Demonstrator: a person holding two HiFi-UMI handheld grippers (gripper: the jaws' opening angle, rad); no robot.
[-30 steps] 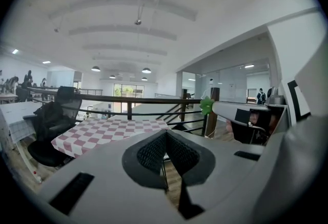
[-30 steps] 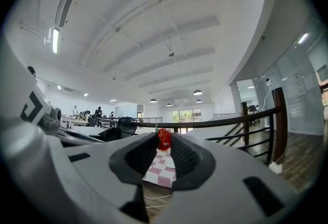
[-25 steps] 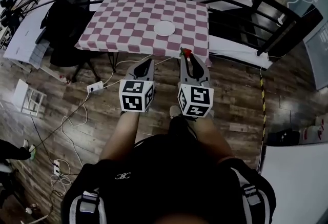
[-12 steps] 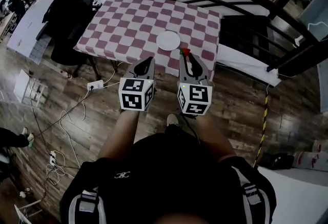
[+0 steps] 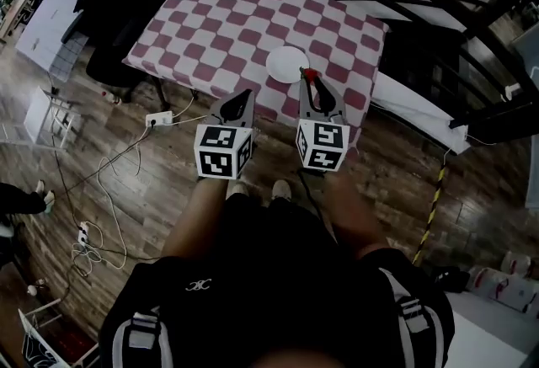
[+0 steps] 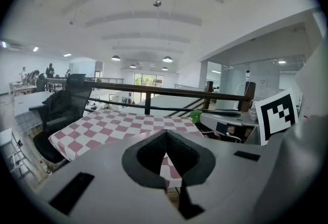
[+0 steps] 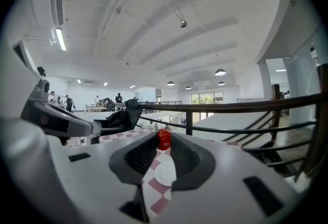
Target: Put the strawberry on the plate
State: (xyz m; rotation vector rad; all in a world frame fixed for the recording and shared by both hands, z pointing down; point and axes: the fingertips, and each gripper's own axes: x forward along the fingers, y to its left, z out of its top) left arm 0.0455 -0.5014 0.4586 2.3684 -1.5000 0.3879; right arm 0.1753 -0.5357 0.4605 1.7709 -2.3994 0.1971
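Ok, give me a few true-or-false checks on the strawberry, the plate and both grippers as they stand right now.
1. The right gripper has the strawberry between its jaws. True.
2. The strawberry lies on the plate. False: it sits at the tips of the right gripper's jaws, and the plate is bare.
3. The left gripper holds a second strawberry. False: its jaws meet at the tips with nothing between them.
4. The plate stands on the checked tablecloth. True.
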